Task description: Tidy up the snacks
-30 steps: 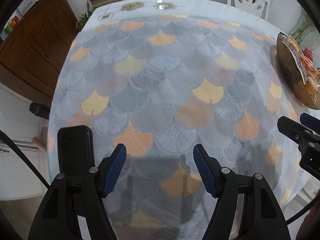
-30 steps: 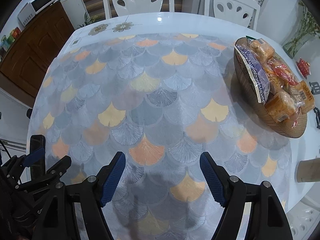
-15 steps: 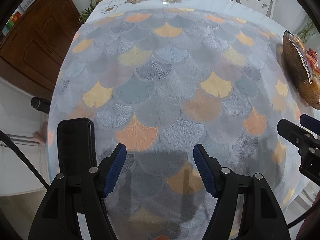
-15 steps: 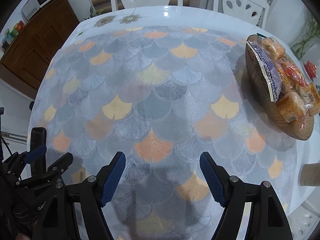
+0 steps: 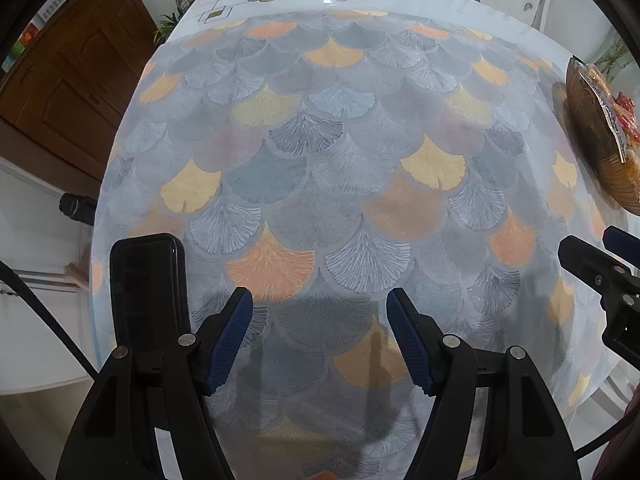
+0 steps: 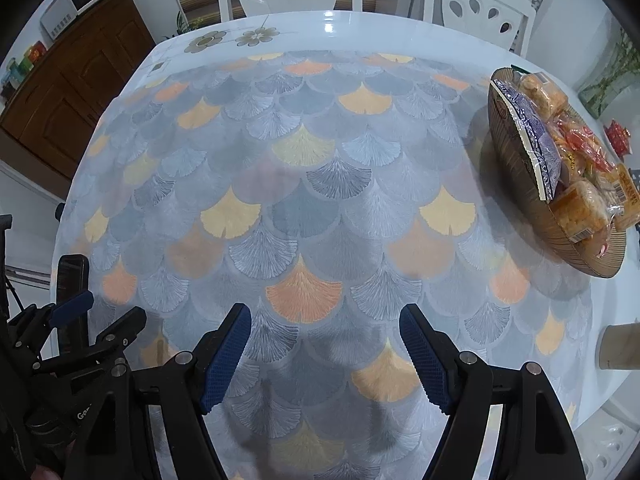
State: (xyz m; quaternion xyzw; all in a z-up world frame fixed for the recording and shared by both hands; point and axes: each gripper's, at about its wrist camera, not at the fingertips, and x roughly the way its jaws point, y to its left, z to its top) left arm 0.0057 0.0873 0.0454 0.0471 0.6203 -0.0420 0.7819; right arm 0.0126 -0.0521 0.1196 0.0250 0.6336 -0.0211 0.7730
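The snacks (image 6: 568,160) are seen piled in a woven basket (image 6: 520,184) at the right side of the surface (image 6: 320,180), well apart from both grippers. In the right wrist view the basket is shown almost whole, with a blue-patterned packet on its near side and orange and red wrapped items behind; the printing on the wrappers cannot be read. In the left wrist view only the basket's (image 5: 592,148) left part is visible, the rest being cut off by the lens edge, and its contents are barely made out.

The left gripper (image 5: 320,334) is held above the fan-patterned cloth with its blue-padded fingers (image 5: 230,338) apart and nothing between them. The right gripper (image 6: 325,354) is likewise held with its fingers (image 6: 224,358) spread and empty.

A dark phone (image 5: 146,292) lying near the surface's left edge is partly hidden behind the left gripper's frame; in the right wrist view only its upper part (image 6: 72,276) is seen, behind the left gripper (image 6: 90,316).

A tan cylindrical object (image 6: 620,346) at the right edge is shown only in the right wrist view and is cut off; what it is cannot be told. A red packet (image 6: 618,138) beyond the basket is also seen only there.
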